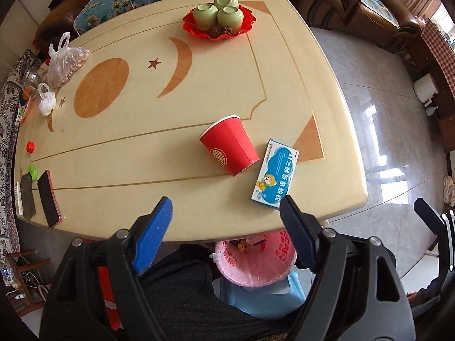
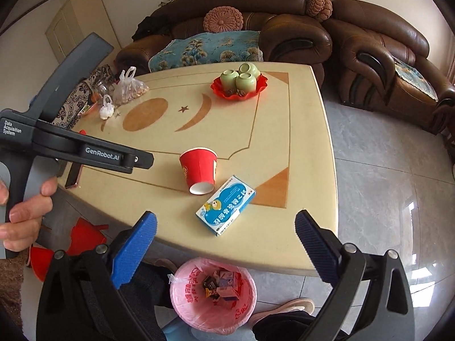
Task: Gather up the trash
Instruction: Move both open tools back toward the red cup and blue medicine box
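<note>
While both pairs of tongs are hovering over the near edge of the table [image 2: 310,170], the pink-lined trash bin [image 2: 212,292] is standing on the floor just below that edge, already holding several small boxes and wrappers. A red paper cup [image 2: 199,170] is lying on its side on the table, its white inside showing nothing in it. Just beside the cup, on the side nearer the table's corner, a blue medicine box [image 2: 226,206] is lying flat, close to the cup but seemingly not touching it. At the far end of the table from the cup, a red dish [image 2: 239,85] is carrying three upturned green bowls [image 1: 219,11] and a few dark dried pieces. Far off to the cup's left, a clear plastic bag of nuts [image 1: 64,65] is sitting at the table's edge.

The left tongs [image 1: 226,216] are gaping wide and gripping nothing; the medicine box is lying just ahead of the right-hand fingertip, the cup a little farther forward. The right tongs [image 2: 226,227] are likewise spread wide and bare, with the medicine box lying between and just beyond the fingertips and the bin directly beneath.
</note>
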Motion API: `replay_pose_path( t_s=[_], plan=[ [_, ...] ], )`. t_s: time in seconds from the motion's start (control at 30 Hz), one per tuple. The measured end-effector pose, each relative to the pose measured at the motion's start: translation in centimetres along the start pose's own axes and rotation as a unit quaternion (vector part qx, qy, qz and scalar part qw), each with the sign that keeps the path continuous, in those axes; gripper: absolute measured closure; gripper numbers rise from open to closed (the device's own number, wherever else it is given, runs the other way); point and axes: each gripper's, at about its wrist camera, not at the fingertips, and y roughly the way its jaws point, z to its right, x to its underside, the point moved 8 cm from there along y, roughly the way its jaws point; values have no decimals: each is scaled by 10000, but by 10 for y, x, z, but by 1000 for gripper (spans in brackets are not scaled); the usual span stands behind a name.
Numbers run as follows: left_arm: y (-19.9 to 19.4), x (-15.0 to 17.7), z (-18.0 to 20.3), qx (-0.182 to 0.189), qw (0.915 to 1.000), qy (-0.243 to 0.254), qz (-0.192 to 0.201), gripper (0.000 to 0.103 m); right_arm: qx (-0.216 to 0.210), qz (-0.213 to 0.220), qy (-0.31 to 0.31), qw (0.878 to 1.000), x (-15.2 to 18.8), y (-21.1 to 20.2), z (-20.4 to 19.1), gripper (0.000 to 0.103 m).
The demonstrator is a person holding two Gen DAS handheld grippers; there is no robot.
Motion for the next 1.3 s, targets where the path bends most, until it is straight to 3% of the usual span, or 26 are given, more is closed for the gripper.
replay_pose_path(
  t_s=[0.2,0.63,0.93,1.3],
  plan=[
    [7,-18,-5,-26,9998,-115,-144,27,18,-16,114,9999,-14,5,2,8],
    [68,-39,-5,121,9976,-249,-636,27,-81,-464,205,9987,-12,59,-3,8],
    [113,-43,-6,159,9935,-402,-1055,27,-109,-953,393,9946,12,121,-7,8],
    [157,-52,-14,245,9882,-545,-1411,27,341,-1205,665,9899,43,189,-5,8]
  ],
)
